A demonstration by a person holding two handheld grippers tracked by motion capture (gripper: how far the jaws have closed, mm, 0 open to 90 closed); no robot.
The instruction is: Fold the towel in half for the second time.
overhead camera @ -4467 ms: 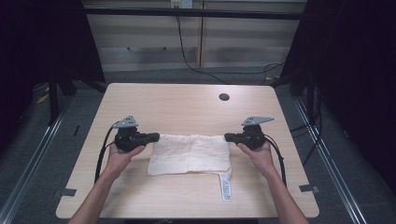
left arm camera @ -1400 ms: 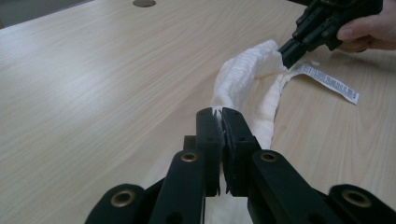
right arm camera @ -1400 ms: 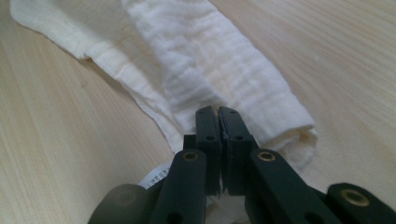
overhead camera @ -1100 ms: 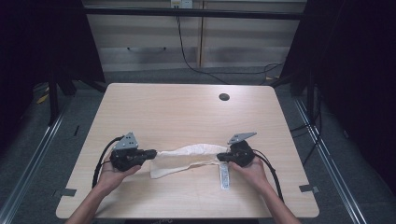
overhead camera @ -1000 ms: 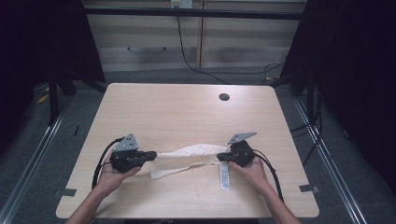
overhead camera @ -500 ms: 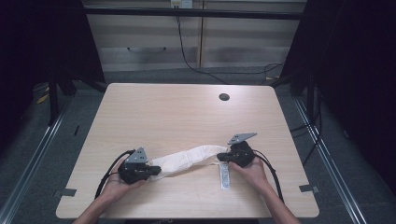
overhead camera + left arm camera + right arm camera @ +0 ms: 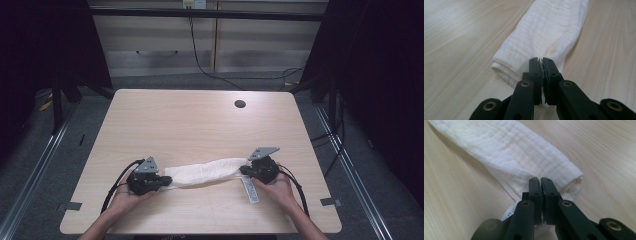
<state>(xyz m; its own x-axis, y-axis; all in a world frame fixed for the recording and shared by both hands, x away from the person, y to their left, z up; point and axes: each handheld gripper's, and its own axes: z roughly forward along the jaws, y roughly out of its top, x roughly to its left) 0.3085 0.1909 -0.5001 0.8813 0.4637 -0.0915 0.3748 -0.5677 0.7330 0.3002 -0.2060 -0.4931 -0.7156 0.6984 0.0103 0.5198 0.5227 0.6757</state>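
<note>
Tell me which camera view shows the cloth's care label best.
The high view: the label lies flat on the table, a white strip trailing from the folded cloth beside the right gripper. The right gripper view catches a printed corner of it behind its jaws. The left gripper view shows cloth.

The white cloth [image 7: 202,173] lies folded over into a long, narrow band across the near half of the table [image 7: 200,120], running left to right and closer to the near edge than the far one. Its weave is crinkled and soft, with layered folds showing at both ends. The left end sits nearer the near edge; the right end angles slightly toward the far edge. A white care label [image 7: 249,190] trails from its right end, flat on the wood, pointing toward the near edge.
</note>
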